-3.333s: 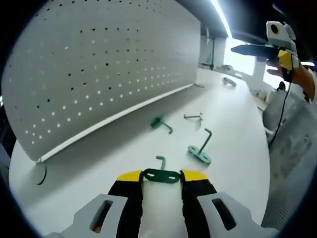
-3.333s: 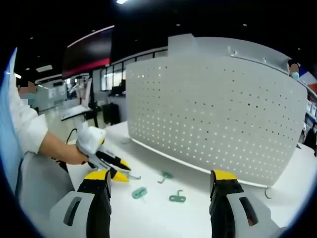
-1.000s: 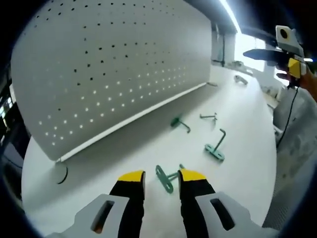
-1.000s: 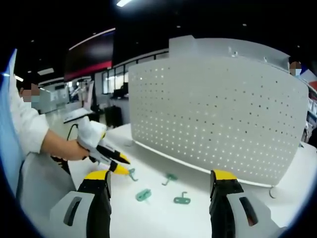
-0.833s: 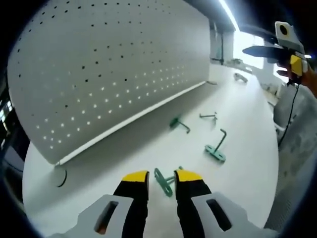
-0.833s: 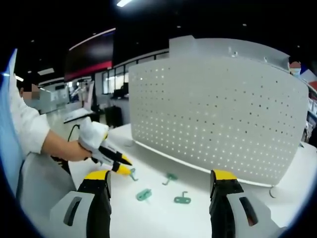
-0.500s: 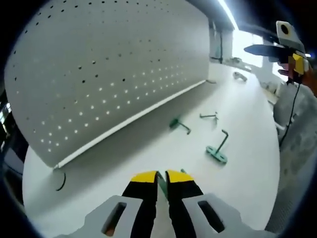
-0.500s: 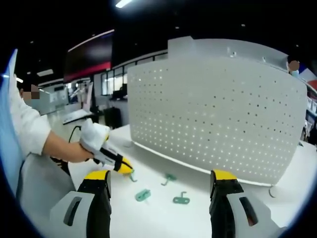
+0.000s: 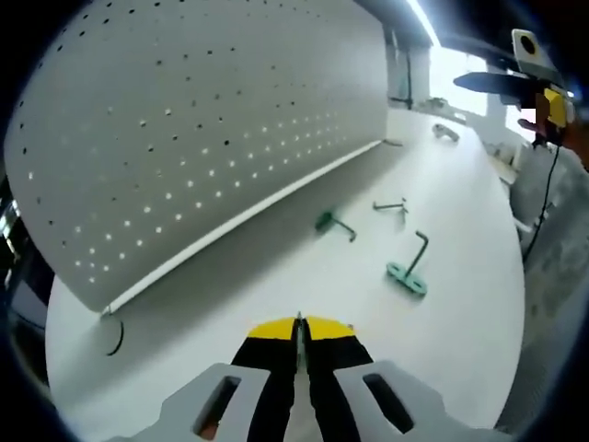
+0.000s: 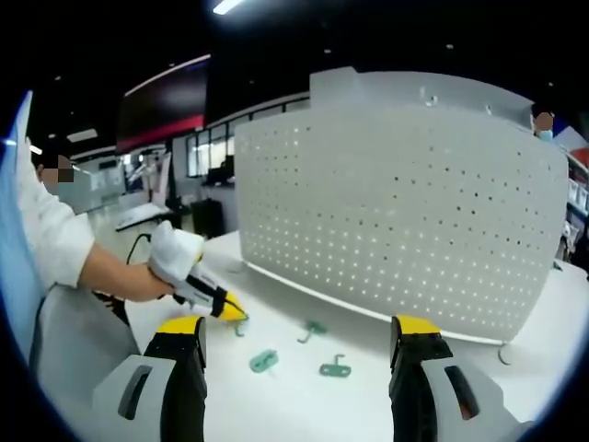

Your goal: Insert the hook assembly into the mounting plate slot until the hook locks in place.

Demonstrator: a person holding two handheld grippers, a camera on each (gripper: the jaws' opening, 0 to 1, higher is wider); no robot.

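The white perforated mounting plate (image 9: pixel 184 138) stands upright across the white table (image 9: pixel 276 276); it also rises behind the hooks in the right gripper view (image 10: pixel 396 221). My left gripper (image 9: pixel 298 328) is shut, with a thin green edge of a hook pinched between its yellow tips. From the right gripper view, that left gripper (image 10: pixel 228 311) is held by a gloved hand, and the green hook (image 10: pixel 240 329) hangs from its tips above the table. Three other hooks lie loose (image 9: pixel 333 224) (image 9: pixel 391 206) (image 9: pixel 409 272). My right gripper (image 10: pixel 300 327) is open and holds nothing.
Loose green hooks (image 10: pixel 263 360) (image 10: pixel 335 369) (image 10: pixel 313 329) lie in front of the plate. The plate's curved foot (image 10: pixel 502 354) rests at the right. A round hole (image 9: pixel 110 336) marks the table at the plate's near end. A person's white sleeve (image 10: pixel 51 239) is at the left.
My left gripper's jaws have closed on the green hook that stood between them, and lifted slightly. The right gripper has stayed open and still.
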